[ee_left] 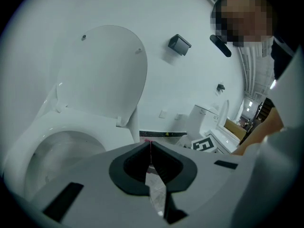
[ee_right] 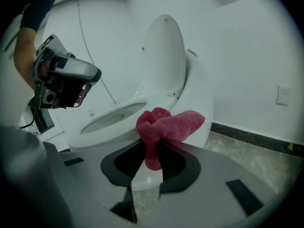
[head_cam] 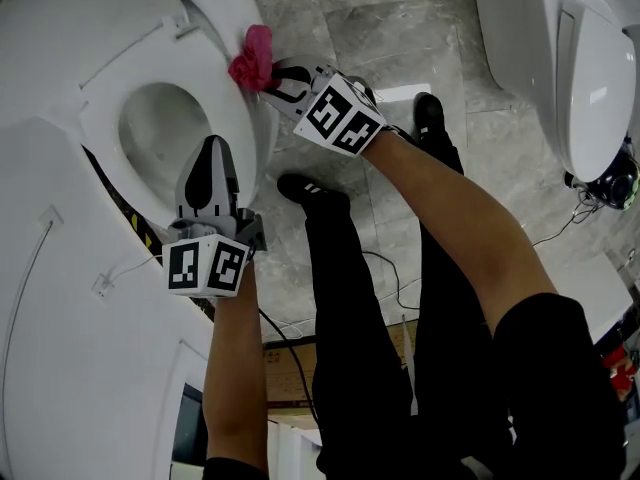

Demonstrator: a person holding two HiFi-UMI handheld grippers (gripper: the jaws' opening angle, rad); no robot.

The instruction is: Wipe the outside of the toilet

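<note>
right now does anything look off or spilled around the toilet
Nothing stands out. The toilet looks whole, its lid up, and the floor shows no spill. The right gripper holds the cloth at the bowl's outer edge. The left gripper is shut and empty.

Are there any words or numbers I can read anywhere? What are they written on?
None: no readable words, brands or numbers in any view.
The left gripper and right gripper carry only black-and-white square markers, not letters.
The toilet and the pink cloth are plain.
</note>
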